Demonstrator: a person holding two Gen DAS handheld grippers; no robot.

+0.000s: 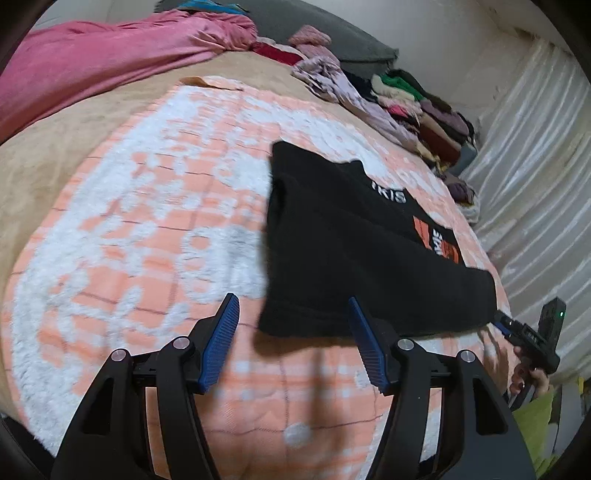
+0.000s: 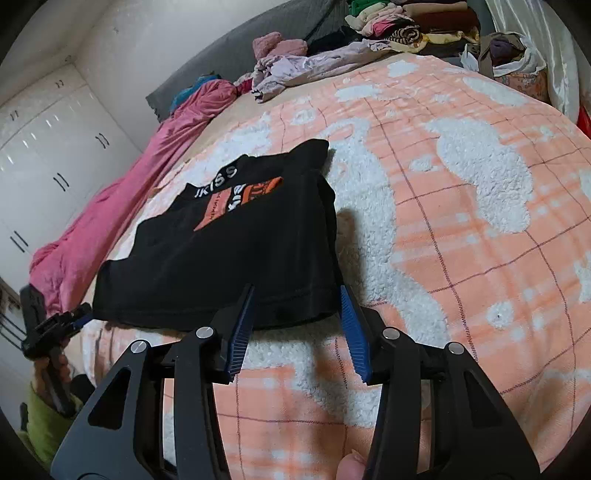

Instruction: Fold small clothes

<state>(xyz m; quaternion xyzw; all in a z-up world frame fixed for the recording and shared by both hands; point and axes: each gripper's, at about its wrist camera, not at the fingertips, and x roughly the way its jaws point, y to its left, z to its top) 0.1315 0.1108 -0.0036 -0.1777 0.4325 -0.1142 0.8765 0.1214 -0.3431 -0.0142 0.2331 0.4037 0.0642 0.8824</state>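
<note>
The peach-and-white blanket (image 2: 461, 206) spreads broadly, bare beside the garment; heaped clothes (image 2: 388, 26) line its far edge. A folded black T-shirt (image 2: 221, 258) with an orange print lies near the blanket's near edge. The left gripper (image 1: 291, 325) stands wide and empty at the hem's corner; the right gripper (image 2: 297, 314) stands narrower, jaws straddling the hem without pressing.

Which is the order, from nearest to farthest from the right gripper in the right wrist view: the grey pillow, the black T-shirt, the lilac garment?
From the right gripper, nearest first:
1. Black T-shirt, its hem just ahead of the blue pads, on the left.
2. Lilac garment, crumpled far up the bed.
3. Grey pillow, behind it against the wall.
</note>
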